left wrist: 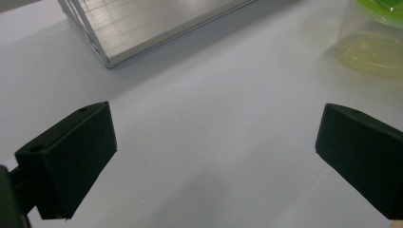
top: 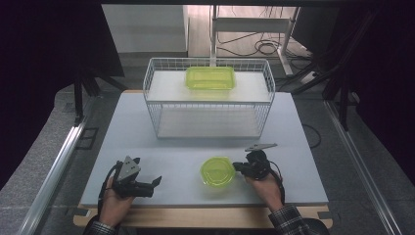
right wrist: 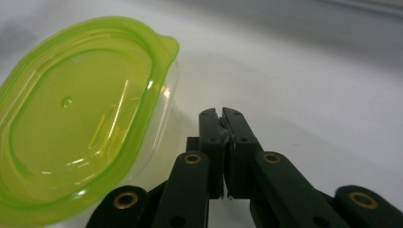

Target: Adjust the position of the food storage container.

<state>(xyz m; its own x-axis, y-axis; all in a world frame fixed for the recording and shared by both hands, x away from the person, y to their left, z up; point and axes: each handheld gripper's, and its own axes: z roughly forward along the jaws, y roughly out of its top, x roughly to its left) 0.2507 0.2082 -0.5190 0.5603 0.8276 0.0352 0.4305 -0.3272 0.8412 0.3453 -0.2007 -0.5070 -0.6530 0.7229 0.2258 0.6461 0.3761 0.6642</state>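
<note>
Two yellow-green plastic containers share the pale grey table (top: 147,122) with us: a round lidded tub (top: 218,171) near the front edge, and a rectangular lidded box (top: 210,78) on the top shelf of the white wire rack (top: 208,98) at twelve o'clock from it. We can make out nothing inside either one; the tub's translucent wall looks clear right down to its yellowish base in the left gripper view (left wrist: 375,42). Its lid is glossy, with a raised rim, an oval recessed panel and a small pull tab (right wrist: 166,45) pointing toward our right gripper. The rack is thin wire mesh around two flat, ribbed metal shelves (left wrist: 157,23). Our right gripper (top: 240,167) lies at three o'clock from the tub, tips just beside its rim; its matt black jaws are pressed together with nothing between them, and we see them alongside the tub's wall in the right gripper view (right wrist: 223,118). Our left gripper (top: 155,182) rests at nine o'clock from the tub, well apart from it, its blocky black jaws spread wide over bare tabletop and holding nothing.
</note>
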